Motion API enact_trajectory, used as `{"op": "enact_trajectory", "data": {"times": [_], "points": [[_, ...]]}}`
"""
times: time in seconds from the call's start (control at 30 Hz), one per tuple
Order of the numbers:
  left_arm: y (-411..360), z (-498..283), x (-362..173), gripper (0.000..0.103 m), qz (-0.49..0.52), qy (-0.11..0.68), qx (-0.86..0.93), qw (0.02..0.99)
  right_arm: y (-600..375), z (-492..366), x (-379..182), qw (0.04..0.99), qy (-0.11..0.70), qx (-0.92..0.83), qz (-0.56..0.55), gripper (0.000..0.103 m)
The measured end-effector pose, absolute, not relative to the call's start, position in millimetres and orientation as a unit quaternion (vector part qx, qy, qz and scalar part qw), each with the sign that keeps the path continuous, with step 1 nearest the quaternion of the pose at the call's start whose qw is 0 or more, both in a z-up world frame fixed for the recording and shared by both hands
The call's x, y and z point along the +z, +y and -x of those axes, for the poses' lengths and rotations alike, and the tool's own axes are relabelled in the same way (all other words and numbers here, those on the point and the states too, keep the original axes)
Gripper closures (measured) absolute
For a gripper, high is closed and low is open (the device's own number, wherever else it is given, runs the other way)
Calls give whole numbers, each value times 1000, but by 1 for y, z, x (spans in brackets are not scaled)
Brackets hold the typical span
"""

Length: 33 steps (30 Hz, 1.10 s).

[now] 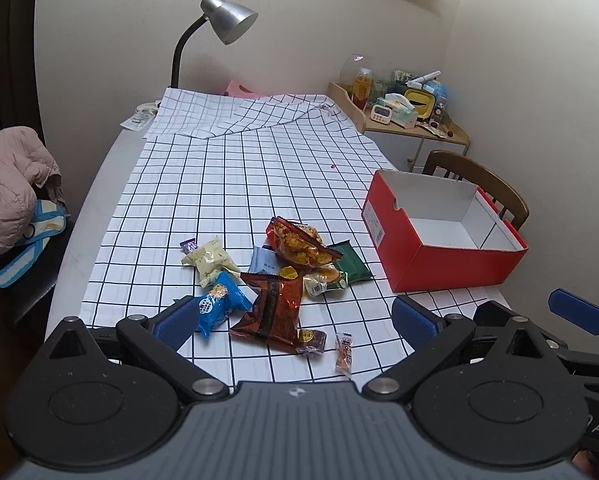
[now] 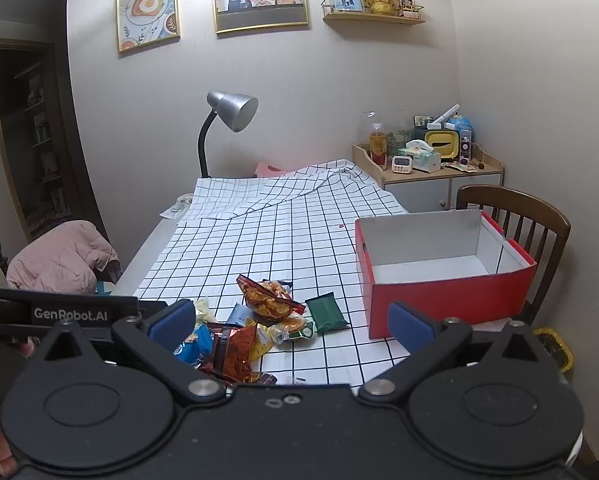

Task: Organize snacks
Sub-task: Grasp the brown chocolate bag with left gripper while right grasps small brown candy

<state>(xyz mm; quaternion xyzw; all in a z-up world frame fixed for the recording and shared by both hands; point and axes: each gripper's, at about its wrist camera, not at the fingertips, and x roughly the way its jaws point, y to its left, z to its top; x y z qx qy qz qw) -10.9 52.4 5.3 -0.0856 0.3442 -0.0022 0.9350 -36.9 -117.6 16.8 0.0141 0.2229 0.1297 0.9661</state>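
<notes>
Partly hidden: snack pile (image 1: 275, 280) near the surface's (image 1: 227, 184) front edge, its lower packets covered by the right hand-held gripper (image 2: 291, 324) in that view. Packet print too small to read. "GenRobot.AI" legible on the left hand-held gripper (image 1: 293, 316) body. Both hand-held grippers spread wide, holding nothing. Red box (image 1: 451, 256), bare inside, at right edge.

Dim, soft indoor light; edges bulge, corners perhaps vignetted.
</notes>
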Motion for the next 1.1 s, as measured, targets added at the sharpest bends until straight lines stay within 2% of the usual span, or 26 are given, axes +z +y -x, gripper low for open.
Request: {"op": "enact_trajectory", "data": {"times": [0.3,0.53,0.7,0.8,1.0,1.1], "points": [[58,-7,-11,0,93,365,7,926,-117,20,6,960,241,145,-9,2],[65,-36,-56,0,89,436,44,894,-114,-9,-33,935,309,173,11,7],[66,-57,-73,0,88,447,47,889,-109,-31,-57,922,329,202,41,8],[62,-74,-84,0,79,451,45,888,-104,-45,-70,915,331,219,68,19],[53,-106,-104,1,63,462,34,884,-94,-77,-96,893,352,259,108,24],[51,-120,-113,1,57,466,32,882,-86,-85,-109,876,358,295,134,30]]}}
